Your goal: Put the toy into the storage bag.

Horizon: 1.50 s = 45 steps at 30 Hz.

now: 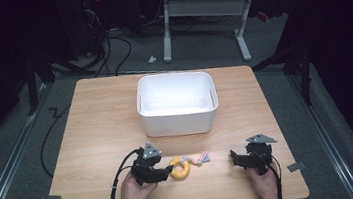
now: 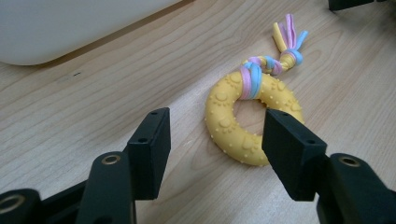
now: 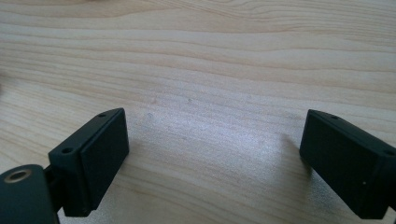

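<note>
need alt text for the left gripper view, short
A yellow ring toy with a pink, blue and yellow braided tassel lies on a wooden table, just ahead of the open left gripper, whose right jaw overlaps the ring's near edge. The side of a white bin crosses the top left corner.

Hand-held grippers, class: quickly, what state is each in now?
Left hand-held gripper: open, yellow ring toy partly between its jaws, ungripped.
Right hand-held gripper: open, holding nothing.
</note>
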Motion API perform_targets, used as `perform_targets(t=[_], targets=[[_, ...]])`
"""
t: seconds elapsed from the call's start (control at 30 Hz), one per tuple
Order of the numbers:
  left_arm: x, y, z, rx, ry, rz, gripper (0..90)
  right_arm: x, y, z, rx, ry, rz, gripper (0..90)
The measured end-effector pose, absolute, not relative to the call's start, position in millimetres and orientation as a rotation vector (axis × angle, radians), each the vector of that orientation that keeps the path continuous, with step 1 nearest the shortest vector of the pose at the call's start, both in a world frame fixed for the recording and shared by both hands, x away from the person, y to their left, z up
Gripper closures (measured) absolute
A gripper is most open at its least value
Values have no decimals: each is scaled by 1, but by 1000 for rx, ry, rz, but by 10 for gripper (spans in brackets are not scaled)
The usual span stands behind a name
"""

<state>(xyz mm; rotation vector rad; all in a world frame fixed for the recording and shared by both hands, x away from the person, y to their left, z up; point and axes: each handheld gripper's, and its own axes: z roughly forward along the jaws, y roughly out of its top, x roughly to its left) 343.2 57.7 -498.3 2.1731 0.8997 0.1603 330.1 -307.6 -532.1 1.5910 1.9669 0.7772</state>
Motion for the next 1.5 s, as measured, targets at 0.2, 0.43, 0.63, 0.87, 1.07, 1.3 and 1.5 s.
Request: perform_targets(t=[0.2,0.43,0.63,0.87,1.07,1.3,1.5], targets=[[348,48,-497,2200,897,135,464,330,-308,-532,1591,1967,777,79],[354,36,-496,2264,899,136,475,330,-308,-532,1589,1968,779,86],[359,28,-497,2321,905,143,488,330,-307,-532,1592,1968,780,88],[363,19,-500,2367,916,140,522,329,-307,-532,1589,1967,780,91],[364,12,-505,2405,916,139,554,329,-307,-532,1588,1967,782,95],[365,10,-506,2418,928,147,618,329,-307,-532,1587,1969,781,99],[364,8,-505,2440,915,173,646,329,-307,-532,1585,1969,781,100]])
